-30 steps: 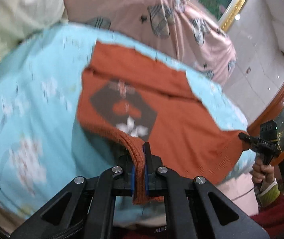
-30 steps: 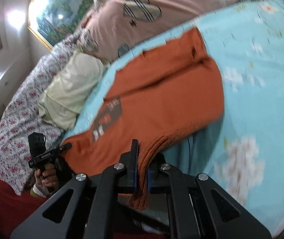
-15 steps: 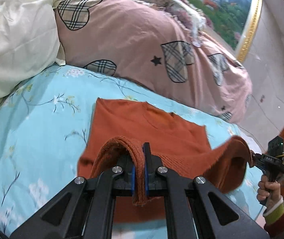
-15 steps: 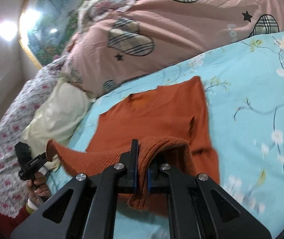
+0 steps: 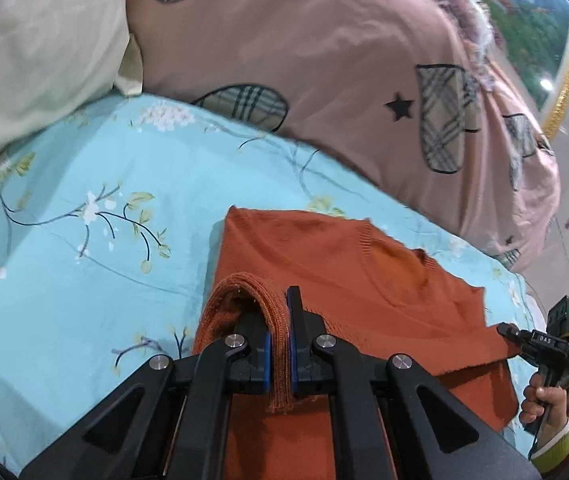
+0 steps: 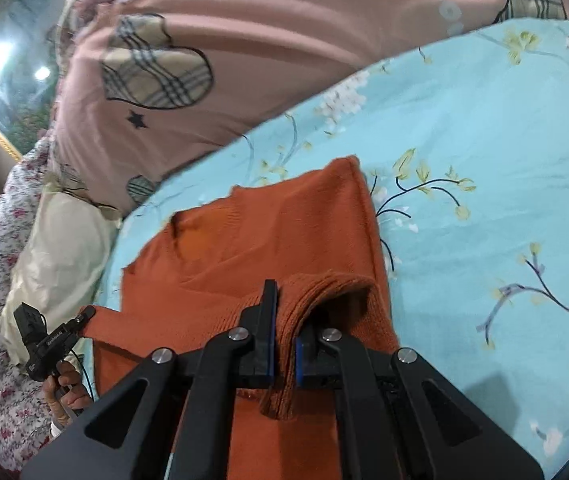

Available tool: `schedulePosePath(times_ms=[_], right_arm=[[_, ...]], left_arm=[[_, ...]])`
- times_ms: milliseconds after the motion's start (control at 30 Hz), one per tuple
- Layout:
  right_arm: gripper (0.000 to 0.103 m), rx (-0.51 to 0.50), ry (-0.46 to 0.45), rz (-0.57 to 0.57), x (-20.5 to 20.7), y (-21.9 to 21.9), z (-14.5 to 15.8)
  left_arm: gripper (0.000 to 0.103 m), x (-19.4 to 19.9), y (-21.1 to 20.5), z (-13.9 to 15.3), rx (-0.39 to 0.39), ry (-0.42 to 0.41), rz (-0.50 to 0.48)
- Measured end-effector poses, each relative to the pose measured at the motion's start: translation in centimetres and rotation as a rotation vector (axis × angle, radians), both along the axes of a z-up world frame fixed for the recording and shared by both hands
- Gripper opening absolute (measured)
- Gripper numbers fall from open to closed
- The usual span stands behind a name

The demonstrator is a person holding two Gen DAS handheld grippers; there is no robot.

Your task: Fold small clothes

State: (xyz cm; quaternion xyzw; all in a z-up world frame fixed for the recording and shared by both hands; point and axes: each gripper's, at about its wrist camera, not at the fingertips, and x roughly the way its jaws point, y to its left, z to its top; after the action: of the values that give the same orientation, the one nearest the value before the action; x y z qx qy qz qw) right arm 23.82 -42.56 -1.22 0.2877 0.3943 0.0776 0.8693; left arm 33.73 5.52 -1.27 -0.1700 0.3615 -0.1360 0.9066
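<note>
An orange knit sweater (image 5: 344, 268) lies on the light blue floral bedspread (image 5: 84, 200), its near hem lifted and carried over its upper part. My left gripper (image 5: 278, 320) is shut on the ribbed hem at the left corner. My right gripper (image 6: 284, 320) is shut on the ribbed hem at the right corner of the sweater (image 6: 264, 232). The right gripper also shows at the far right of the left wrist view (image 5: 504, 330), pinching the hem. The left gripper shows at the left of the right wrist view (image 6: 86, 314). The sweater's chest print is hidden under the fold.
A pink quilt with plaid hearts (image 5: 344, 60) is heaped behind the sweater. A cream pillow (image 5: 36, 48) lies at the back left, also seen in the right wrist view (image 6: 56, 248). A gold-framed picture (image 5: 564, 60) hangs on the wall. The bedspread (image 6: 484, 140) extends to the right.
Both grippers have carried the sweater's hem forward and down toward its collar end. The dark chest print, visible a second ago, is now covered by the folded half.
</note>
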Motion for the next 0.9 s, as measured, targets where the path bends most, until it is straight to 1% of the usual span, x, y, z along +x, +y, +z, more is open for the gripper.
schedulePosePath(times_ms=[100, 133, 167, 233, 267, 300, 333, 367, 400, 433, 467, 500, 533, 567, 633, 667, 700, 733, 767, 800, 833, 867, 900], right_arm=[[0.008, -0.022, 0.032, -0.003, 1.7, 0.0, -1.3], [0.009, -0.03, 0.047, -0.004, 2.1, 0.0, -1.9], [0.009, -0.027, 0.071, -0.006, 2.5, -0.1, -2.4], [0.011, 0.001, 0.104, -0.021, 2.3, -0.5, -2.8], [0.015, 0.007, 0.106, -0.034, 1.9, -0.6, -2.6], [0.022, -0.006, 0.091, -0.061, 0.9, -0.8, -2.0], [0.026, -0.036, 0.071, -0.08, -0.1, -0.8, -1.3], [0.036, -0.077, 0.034, -0.099, -1.5, -0.6, -0.2], [0.04, -0.099, 0.004, -0.104, -2.4, -0.3, 0.4], [0.04, -0.115, -0.031, -0.085, -3.5, 0.4, 1.1], [0.04, -0.121, -0.052, -0.022, -4.1, 1.5, 1.4], [0.04, -0.123, -0.052, 0.046, -4.3, 2.7, 1.3], [0.04, -0.13, -0.029, 0.159, -4.1, 4.7, 0.9], [0.04, -0.137, -0.011, 0.218, -3.9, 6.0, 0.4], [0.04, -0.174, 0.052, 0.36, -2.7, 9.2, -1.1], [0.04, -0.194, 0.071, 0.389, -2.2, 10.0, -1.6], [0.04, -0.231, 0.091, 0.413, -1.5, 10.8, -2.3], [0.04, -0.265, 0.103, 0.421, -0.5, 11.2, -2.8], [0.038, -0.276, 0.104, 0.414, 0.1, 11.1, -2.8], [0.036, -0.292, 0.101, 0.38, 1.4, 10.4, -2.8], [0.036, -0.304, 0.093, 0.33, 2.6, 9.4, -2.6], [0.036, -0.299, 0.086, 0.285, 3.4, 8.4, -2.4], [0.036, -0.28, 0.078, 0.215, 4.4, 6.9, -2.1]], left_arm=[[0.006, 2.1, -0.5, -1.9, 0.024, 0.042, 0.012], [0.006, 2.8, -0.6, -2.7, 0.032, 0.068, 0.015], [0.009, 3.2, -0.7, -3.2, 0.037, 0.087, 0.015], [0.009, 2.8, -0.7, -3.5, 0.033, 0.107, 0.012], [0.017, 2.2, -0.7, -3.3, 0.031, 0.1, 0.01], [0.031, 1.4, -0.8, -3.0, 0.034, 0.092, 0.001], [0.035, 0.3, -1.0, -2.6, 0.039, 0.083, -0.013], [0.041, -1.4, -1.5, -2.1, 0.038, 0.063, -0.032], [0.043, -2.5, -2.0, -1.8, 0.032, 0.051, -0.052], [0.044, -4.1, -3.1, -1.5, 0.021, 0.042, -0.106], [0.046, -5.1, -4.1, -1.6, 0.02, 0.043, -0.147], [0.047, -5.7, -5.1, -1.8, 0.019, 0.047, -0.185], [0.047, -6.2, -6.9, -2.5, 0.026, 0.069, -0.249], [0.047, -6.3, -8.2, -3.1, 0.04, 0.089, -0.284], [0.047, -5.4, -10.8, -4.7, 0.123, 0.131, -0.32], [0.046, -4.9, -11.5, -5.2, 0.168, 0.133, -0.325], [0.046, -4.2, -12.0, -5.3, 0.202, 0.118, -0.331], [0.046, -3.4, -12.3, -5.2, 0.227, 0.113, -0.338], [0.039, -2.3, -12.4, -5.1, 0.257, 0.111, -0.334], [0.035, -1.2, -12.4, -4.9, 0.279, 0.104, -0.318], [0.035, 0.7, -11.8, -4.6, 0.305, 0.099, -0.267], [0.033, 2.2, -11.2, -4.4, 0.307, 0.103, -0.228], [0.031, 3.5, -10.6, -4.3, 0.291, 0.109, -0.195]])
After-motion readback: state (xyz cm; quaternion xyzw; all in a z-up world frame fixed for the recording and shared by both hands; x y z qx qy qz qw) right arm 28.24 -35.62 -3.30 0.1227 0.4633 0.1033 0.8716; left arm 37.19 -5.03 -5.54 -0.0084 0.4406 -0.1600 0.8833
